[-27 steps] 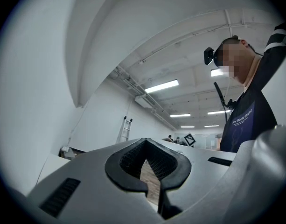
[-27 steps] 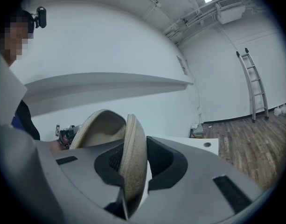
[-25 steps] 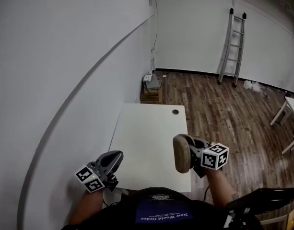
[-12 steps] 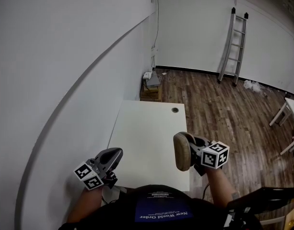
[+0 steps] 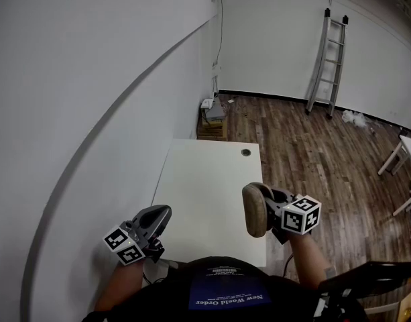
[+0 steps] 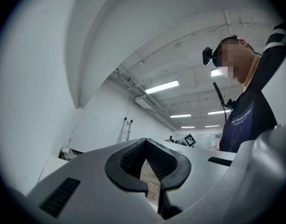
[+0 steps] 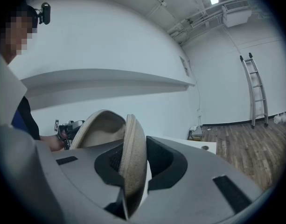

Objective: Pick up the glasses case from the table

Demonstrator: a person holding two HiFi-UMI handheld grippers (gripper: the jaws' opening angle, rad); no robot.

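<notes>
By the table [image 5: 205, 180] edge, right gripper [image 5: 269, 210] is pinching the likely light, stiff case [image 7: 103, 125] by one shell; left gripper [image 5: 158, 217] is idling closed.

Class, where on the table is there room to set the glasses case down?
The table is bare from wall side to floor side, except a cable hole at the far corner. Crowded at its near edge, by the left gripper and right gripper.

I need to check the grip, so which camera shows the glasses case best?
The right gripper view: the glasses case is close up, open, one half clamped between the jaws. The head view shows it small and from the side. The left gripper view does not show it.
</notes>
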